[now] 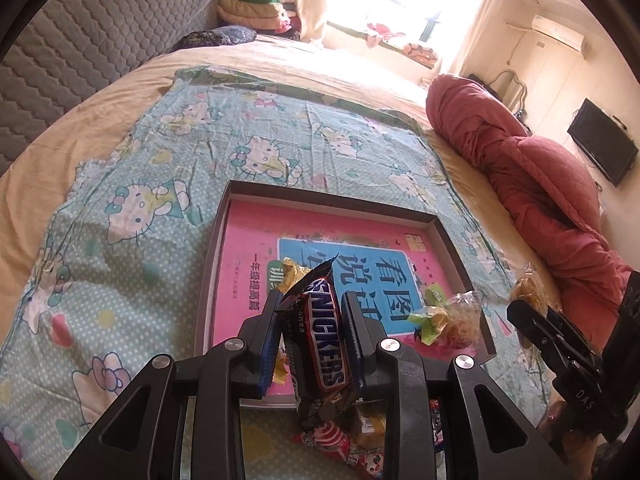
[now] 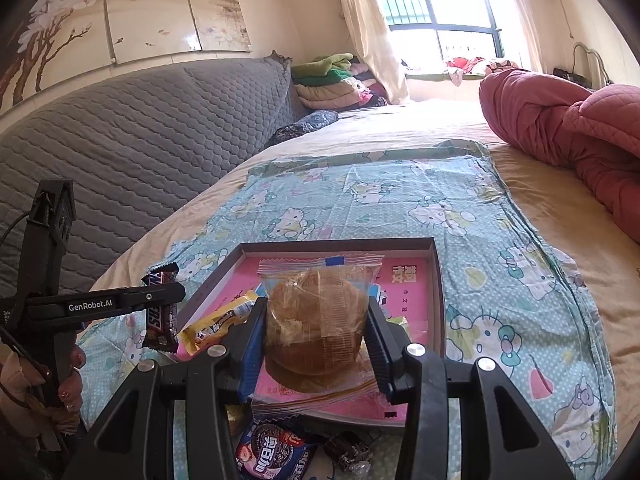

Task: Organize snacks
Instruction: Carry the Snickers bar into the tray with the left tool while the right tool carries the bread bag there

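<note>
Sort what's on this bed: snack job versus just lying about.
Job:
left claw gripping Snickers bar
right claw gripping wrapped bun
tray box
Oreo pack

Lying about:
red quilt
folded blankets

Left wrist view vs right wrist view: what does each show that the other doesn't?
Left wrist only: the wall TV and a green-wrapped candy in the tray.
Right wrist only: the Oreo pack in front of the tray and the floral wall panels.
Both: the tray with the pink book, the Snickers bar held in the left gripper, and the wrapped cake held in the right gripper.
</note>
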Demonstrator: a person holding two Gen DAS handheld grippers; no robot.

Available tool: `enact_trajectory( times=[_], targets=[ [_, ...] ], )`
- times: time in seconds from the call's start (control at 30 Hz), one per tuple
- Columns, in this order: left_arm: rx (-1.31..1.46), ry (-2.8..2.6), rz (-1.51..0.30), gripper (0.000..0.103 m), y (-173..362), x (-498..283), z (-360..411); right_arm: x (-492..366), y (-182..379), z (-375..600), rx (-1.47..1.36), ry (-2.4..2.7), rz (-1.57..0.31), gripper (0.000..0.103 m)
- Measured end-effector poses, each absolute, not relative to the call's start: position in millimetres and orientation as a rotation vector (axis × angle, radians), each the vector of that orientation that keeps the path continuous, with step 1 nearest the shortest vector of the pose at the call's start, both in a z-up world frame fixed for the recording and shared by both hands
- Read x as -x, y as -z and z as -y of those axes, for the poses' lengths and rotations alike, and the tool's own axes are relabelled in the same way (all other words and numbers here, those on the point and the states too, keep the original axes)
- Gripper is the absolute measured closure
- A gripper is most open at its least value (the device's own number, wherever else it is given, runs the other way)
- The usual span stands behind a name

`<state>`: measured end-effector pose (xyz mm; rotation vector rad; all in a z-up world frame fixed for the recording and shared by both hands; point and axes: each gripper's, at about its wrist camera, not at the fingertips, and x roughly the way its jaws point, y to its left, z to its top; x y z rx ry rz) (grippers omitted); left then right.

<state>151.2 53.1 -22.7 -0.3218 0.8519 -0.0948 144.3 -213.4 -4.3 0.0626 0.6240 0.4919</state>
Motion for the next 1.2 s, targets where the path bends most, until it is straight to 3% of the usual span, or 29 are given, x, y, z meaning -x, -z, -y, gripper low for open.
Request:
enact_trajectory(
  times=[1.2],
  targets=[
    [0.214,0.114,-0.966,0.073,72.9,-174.3,-36.5,-182.9,40.4,161.5,0.001,-0.576,-0.755,0.057]
  ],
)
